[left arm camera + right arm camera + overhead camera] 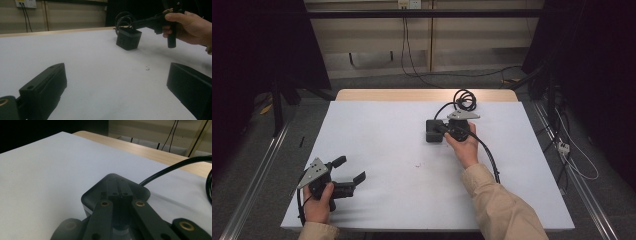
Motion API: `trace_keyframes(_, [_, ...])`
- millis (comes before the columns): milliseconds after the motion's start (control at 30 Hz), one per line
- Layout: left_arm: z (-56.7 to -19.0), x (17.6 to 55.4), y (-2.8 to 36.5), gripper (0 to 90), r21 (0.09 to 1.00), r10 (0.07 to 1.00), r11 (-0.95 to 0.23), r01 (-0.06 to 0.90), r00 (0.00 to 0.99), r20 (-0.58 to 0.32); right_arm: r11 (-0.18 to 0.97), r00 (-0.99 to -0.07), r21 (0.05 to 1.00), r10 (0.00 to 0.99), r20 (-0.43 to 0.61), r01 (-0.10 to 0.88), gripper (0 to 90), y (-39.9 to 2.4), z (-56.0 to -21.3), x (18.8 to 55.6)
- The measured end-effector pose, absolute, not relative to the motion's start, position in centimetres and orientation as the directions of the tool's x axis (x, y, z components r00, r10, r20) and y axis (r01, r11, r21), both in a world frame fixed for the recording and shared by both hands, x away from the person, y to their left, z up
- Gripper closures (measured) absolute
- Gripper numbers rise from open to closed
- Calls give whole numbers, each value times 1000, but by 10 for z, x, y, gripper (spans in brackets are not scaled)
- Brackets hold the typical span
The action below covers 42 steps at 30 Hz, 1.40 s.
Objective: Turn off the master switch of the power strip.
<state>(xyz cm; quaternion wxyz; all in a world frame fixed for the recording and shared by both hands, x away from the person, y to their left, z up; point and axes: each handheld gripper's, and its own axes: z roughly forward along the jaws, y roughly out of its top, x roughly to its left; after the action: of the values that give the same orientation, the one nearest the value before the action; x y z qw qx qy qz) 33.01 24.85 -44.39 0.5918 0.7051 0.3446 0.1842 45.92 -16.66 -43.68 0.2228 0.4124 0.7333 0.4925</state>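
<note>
Reaching to two o'clock on the table (377, 150), I have my right hand-held gripper (447, 131) with its jaws drawn together over the top of the black box (432, 134), seemingly nipping a ridge there, cord (464, 99) coiled behind. My left hand-held gripper (351, 170) waits spread wide at seven o'clock, likely kept clear.

No readable text or labels

A black cube-shaped box (433, 131) with a coiled black cable (464, 99) sits upright toward the table's far right.
</note>
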Motion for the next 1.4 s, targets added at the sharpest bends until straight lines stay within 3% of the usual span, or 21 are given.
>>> trace_keyframes(400, [-444,332,246,23,960,700,-63,271,698,-152,135,-561,910,819,120,391,745,-172,-434,448])
trace_keyframes(867, [-444,337,239,23,961,689,-63,270,708,-154,108,-552,902,819,158,418,380,-184,-428,428])
trace_keyframes(1400, [-442,337,235,23,962,689,-64,264,709,-149,83,-545,911,822,166,403,180,-216,-424,377])
